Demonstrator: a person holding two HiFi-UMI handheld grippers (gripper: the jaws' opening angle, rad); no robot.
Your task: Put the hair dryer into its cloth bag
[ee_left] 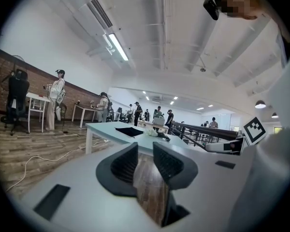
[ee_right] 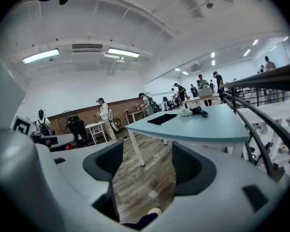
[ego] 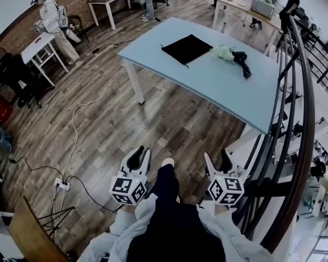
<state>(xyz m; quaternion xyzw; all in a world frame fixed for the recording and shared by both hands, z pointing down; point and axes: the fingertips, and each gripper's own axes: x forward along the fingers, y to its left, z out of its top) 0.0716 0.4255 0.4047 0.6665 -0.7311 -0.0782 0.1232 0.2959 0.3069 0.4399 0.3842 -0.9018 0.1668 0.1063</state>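
Note:
A black cloth bag (ego: 187,48) lies flat on the pale blue table (ego: 175,70), far ahead of me. To its right on the same table lies the black hair dryer (ego: 241,59) with its cord, next to a white crumpled thing (ego: 224,52). Both grippers hang low over the wooden floor, well short of the table. My left gripper (ego: 141,150) has a narrow gap between its jaws and holds nothing. The right gripper (ego: 217,158) is open wide and empty. The left gripper view shows the left gripper (ee_left: 145,146), the bag (ee_left: 129,131) and the dryer (ee_left: 163,137). The right gripper view shows the right gripper (ee_right: 146,151), bag (ee_right: 162,119) and dryer (ee_right: 200,111).
A dark curved railing (ego: 300,119) runs close along my right side. A cable (ego: 76,124) trails over the floor to a power strip (ego: 62,185) at the left. A person stands by a small white table (ego: 38,45) at the far left. More people and desks are behind the blue table.

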